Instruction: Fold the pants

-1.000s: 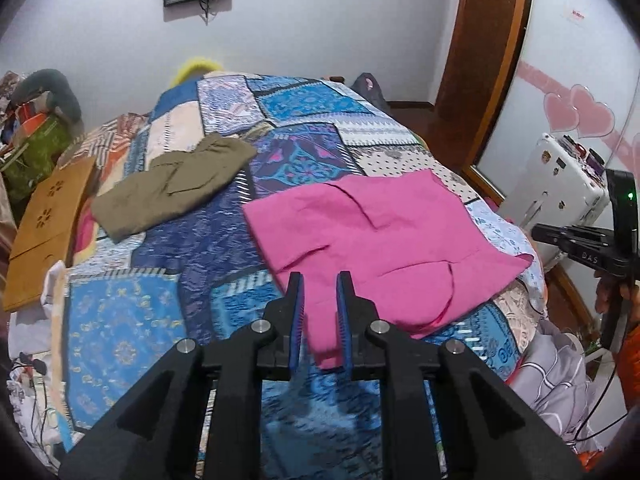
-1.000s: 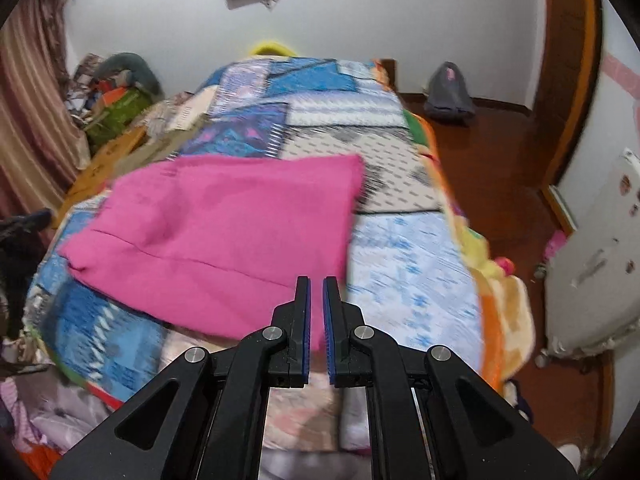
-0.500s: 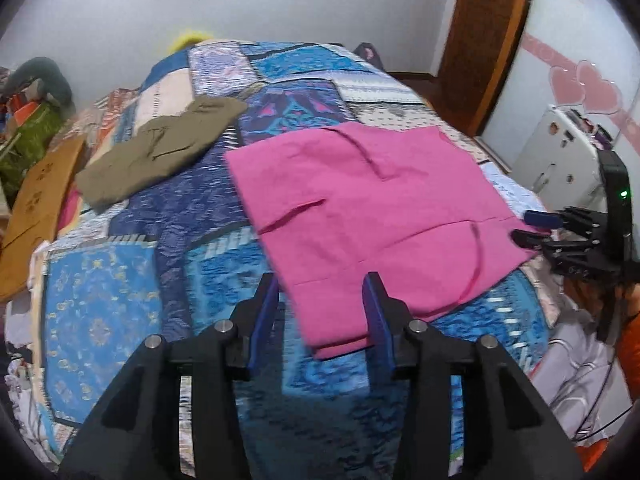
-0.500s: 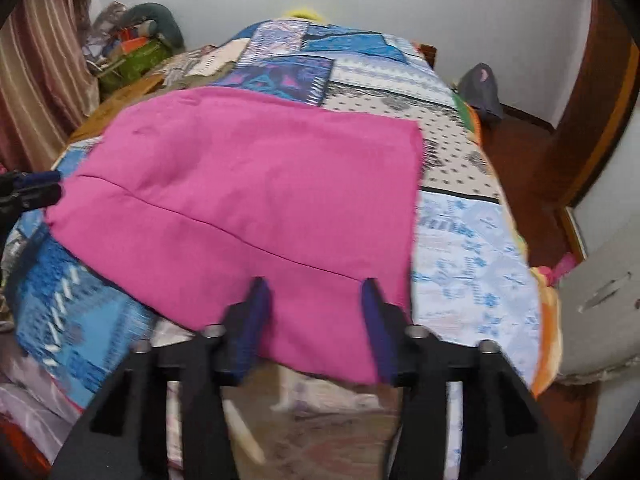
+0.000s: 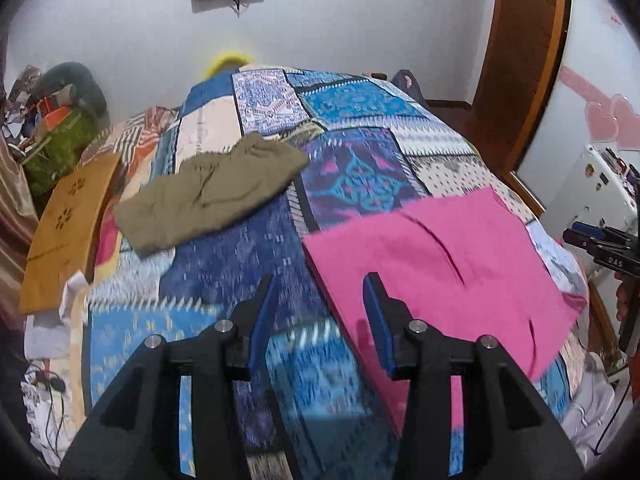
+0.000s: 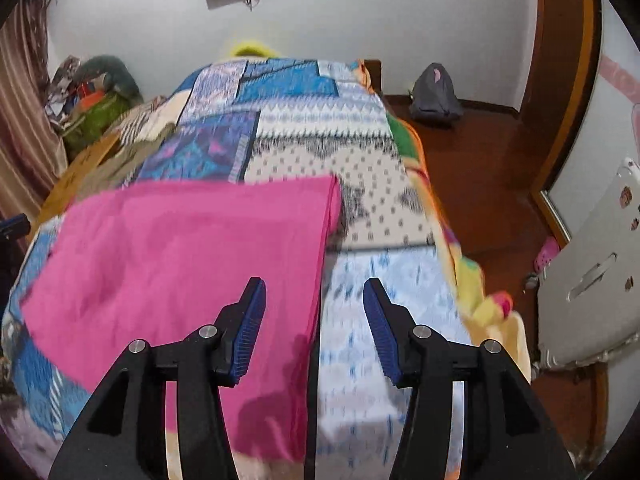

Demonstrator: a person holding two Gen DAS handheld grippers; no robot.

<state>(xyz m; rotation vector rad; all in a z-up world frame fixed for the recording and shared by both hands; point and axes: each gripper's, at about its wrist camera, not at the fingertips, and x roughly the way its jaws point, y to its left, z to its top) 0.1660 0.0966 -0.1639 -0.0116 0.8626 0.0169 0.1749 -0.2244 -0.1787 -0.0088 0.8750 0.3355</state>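
Pink pants point(image 5: 436, 264) lie folded flat on the near end of a patchwork bedspread point(image 5: 248, 264); they also show in the right wrist view point(image 6: 188, 256). My left gripper point(image 5: 320, 320) is open and empty above the pants' left edge. My right gripper point(image 6: 314, 320) is open and empty above the pants' right edge. The right gripper's blue-tipped fingers point(image 5: 588, 234) show at the right of the left wrist view.
Olive-green folded pants point(image 5: 208, 192) lie further back on the bed's left. A wooden board point(image 5: 64, 232) and clutter stand left of the bed. A white suitcase point(image 6: 592, 280) and a grey bag point(image 6: 434, 94) sit on the floor to the right.
Both grippers opened from shut and let go of the pink pants. Both then drew back and up, the left one shifting left, the right one shifting right.
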